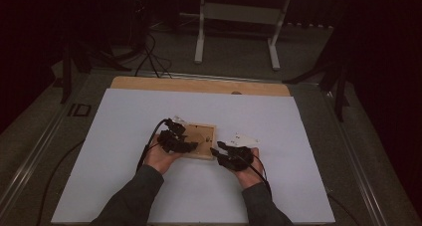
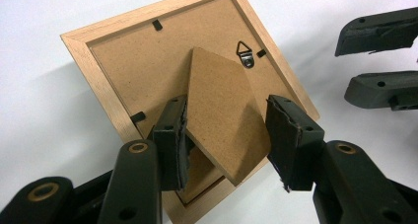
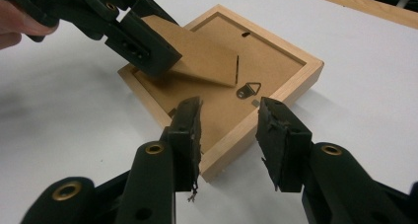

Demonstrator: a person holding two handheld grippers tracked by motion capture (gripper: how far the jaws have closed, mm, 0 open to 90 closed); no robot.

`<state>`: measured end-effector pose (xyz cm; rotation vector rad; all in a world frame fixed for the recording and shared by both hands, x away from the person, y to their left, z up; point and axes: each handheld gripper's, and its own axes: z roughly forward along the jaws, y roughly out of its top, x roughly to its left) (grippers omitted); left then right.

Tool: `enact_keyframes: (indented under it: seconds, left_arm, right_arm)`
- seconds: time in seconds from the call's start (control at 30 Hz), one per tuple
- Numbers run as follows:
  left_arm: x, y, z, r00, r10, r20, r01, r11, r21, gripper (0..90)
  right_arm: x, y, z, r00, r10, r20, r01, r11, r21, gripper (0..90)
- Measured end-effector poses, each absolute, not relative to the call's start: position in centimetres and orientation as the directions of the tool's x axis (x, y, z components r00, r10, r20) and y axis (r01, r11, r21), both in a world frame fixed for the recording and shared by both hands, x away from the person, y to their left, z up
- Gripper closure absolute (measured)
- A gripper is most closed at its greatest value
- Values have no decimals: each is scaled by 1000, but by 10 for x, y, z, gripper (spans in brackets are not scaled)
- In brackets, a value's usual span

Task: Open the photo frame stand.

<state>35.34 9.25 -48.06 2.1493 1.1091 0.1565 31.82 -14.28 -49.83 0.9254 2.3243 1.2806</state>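
A light wooden picture frame (image 1: 205,135) lies face down on the white sheet, its brown backing board (image 2: 128,61) up. A metal hanger (image 2: 245,54) sits on the board. My left gripper (image 2: 226,108) is shut on the cardboard stand (image 2: 222,110) and holds its free end tilted up off the backing. From the other side, the stand (image 3: 207,56) rises under the left gripper (image 3: 143,41). My right gripper (image 3: 229,115) stands open, its jaws either side of the near edge of the frame (image 3: 276,61) without pressing it. From above, the left gripper (image 1: 190,146) is over the frame and the right gripper (image 1: 217,149) at its right corner.
The white sheet (image 1: 149,186) covers most of the wooden table (image 1: 199,85). Small white paper pieces (image 1: 244,138) lie just right of the frame, beyond my right hand. Cables trail from both grippers toward the near edge. A white table stand (image 1: 239,17) is on the floor beyond.
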Motion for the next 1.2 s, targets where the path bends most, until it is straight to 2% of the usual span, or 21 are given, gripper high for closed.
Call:
enact_keyframes:
  seconds: [1.2]
  left_arm:
    - [322, 88, -485, 673, 740, -15, 509, -449, 734, 536]
  right_arm:
    - [325, -164, -467, -697, 716, 51, 383, 311, 870, 576]
